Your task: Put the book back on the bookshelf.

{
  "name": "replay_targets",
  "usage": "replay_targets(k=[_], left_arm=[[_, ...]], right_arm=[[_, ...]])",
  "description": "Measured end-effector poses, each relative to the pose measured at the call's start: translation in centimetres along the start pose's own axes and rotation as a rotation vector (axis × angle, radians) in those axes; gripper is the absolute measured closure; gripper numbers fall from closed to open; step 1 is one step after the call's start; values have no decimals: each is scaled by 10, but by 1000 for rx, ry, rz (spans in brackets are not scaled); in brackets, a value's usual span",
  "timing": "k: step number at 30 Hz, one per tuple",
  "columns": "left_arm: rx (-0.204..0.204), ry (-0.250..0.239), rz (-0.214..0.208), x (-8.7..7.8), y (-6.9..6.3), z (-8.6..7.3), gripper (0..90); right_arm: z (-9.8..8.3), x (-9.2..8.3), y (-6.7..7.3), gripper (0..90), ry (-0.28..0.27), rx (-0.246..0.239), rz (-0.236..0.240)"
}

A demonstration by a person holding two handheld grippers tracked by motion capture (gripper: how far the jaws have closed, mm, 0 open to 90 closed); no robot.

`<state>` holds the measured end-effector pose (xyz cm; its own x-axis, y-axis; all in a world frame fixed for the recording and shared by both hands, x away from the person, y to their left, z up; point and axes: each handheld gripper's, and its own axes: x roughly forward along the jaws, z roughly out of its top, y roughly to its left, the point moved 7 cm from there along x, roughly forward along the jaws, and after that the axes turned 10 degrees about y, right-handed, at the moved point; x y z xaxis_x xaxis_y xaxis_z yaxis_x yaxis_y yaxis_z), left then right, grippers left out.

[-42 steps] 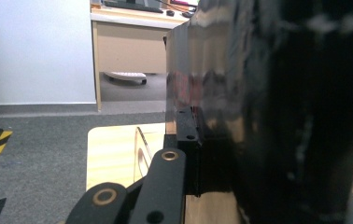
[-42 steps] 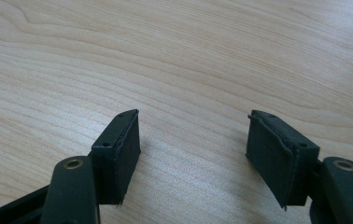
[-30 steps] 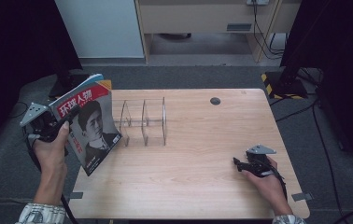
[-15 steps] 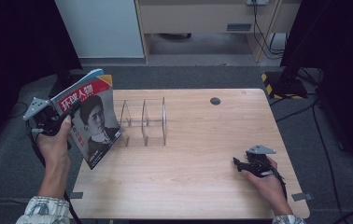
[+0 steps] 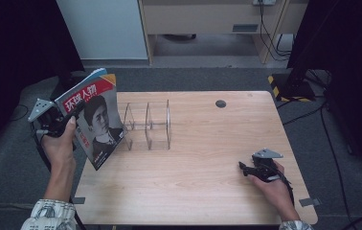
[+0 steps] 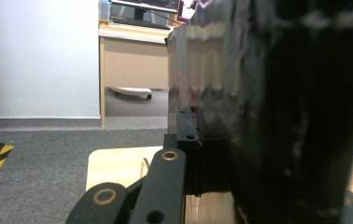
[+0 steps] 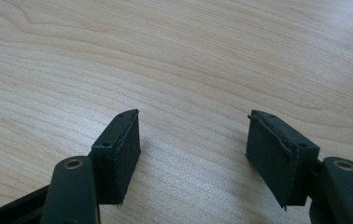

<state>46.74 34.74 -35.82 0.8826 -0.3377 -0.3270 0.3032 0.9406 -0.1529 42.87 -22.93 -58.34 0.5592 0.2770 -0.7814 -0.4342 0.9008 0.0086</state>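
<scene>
1. I hold a magazine [image 5: 97,122] in my left gripper [image 5: 72,111], with the jaws closed tight on its edge. In the left gripper view the dark, blurred magazine [image 6: 277,116] stands close against the jaw.

2. The magazine is in the air at the left end of the table [image 5: 208,191]. It is nearly upright and a little tilted, with the cover and its portrait facing me.

3. Just beside it, to the right, the clear rack [image 5: 148,124] stands on the table. I can see its thin upright dividers, and no magazine is inside any slot.

4. The lower corner of the magazine hangs near the left end of the rack. I cannot tell if they touch — from above they overlap a little.

5. My right gripper [image 5: 247,168] rests low on the table at the right side, well apart from the rack. In the right gripper view its jaws are apart with only bare wood [image 7: 188,70] between them, so it holds nothing.

6. I judge that the work is about halfway — the magazine is lifted and brought to the rack, but it is not yet in a slot.

7. What is left, I think: to line up the magazine with one gap between the dividers, lower it in, and let go.
</scene>
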Motion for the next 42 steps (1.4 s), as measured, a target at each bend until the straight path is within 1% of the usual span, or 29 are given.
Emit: replay_targets(k=[3,12,19,28,39,42], left_arm=[[2,-2,9,3,0,0,863],[-8,-25,34,10,-2,-1,863],[-1,-28,47,15,-3,-3,863],[3,-39,54,20,-3,-6,863],[5,-45,50,25,-2,-10,863],[10,-49,49,27,-3,-10,863]], right_arm=[[0,0,0,352,0,0,0],[0,0,0,352,0,0,0],[0,0,0,351,0,0,0],[0,0,0,352,1,1,0],[0,0,0,352,-2,5,-2],[-1,-1,1,352,3,3,2]])
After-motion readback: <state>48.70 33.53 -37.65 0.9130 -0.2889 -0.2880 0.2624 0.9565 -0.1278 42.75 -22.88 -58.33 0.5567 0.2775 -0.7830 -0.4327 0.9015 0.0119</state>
